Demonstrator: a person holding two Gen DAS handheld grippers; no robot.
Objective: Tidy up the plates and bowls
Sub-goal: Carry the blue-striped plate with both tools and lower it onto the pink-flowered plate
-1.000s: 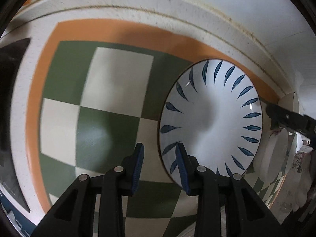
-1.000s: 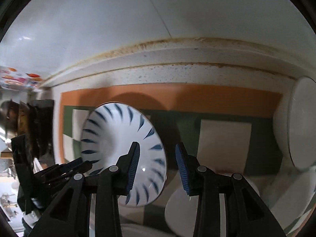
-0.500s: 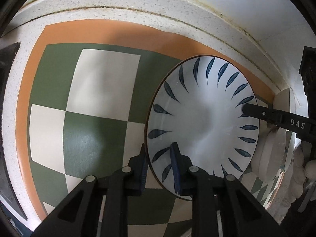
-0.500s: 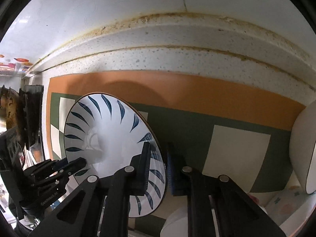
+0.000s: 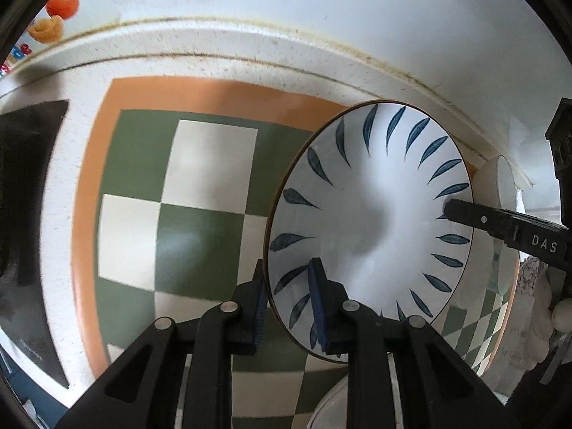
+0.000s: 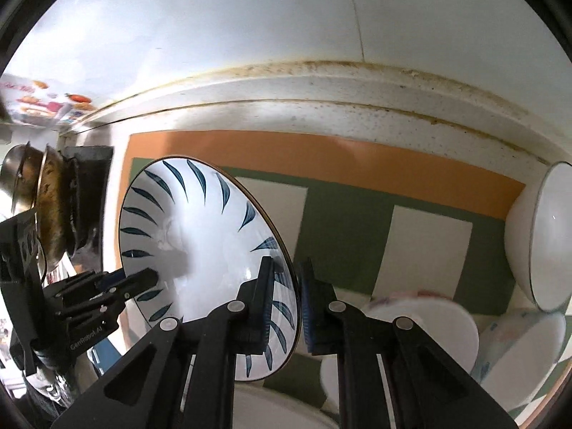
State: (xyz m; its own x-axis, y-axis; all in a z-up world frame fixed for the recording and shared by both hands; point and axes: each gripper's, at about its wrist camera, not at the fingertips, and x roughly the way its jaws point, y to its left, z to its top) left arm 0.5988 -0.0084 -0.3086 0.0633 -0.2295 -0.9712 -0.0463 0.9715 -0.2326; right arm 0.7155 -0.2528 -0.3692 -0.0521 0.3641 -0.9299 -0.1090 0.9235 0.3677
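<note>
Both grippers, left (image 5: pixel 287 307) and right (image 6: pixel 286 305), pinch opposite rims of the leaf-patterned plate (image 5: pixel 371 228), seemingly airborne; uneven release could drop it onto bowls (image 6: pixel 422 325) below.

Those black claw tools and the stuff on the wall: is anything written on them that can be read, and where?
"DAS": on the right claw arm, seen from the left camera; the rest is cut off.
"GenRobot.AI": on the left claw body, seen from the right camera.
Wall poster: print too blurred to read.
Colourful stickers: too blurred to read.
The blue-leaf plate carries no text.
</note>
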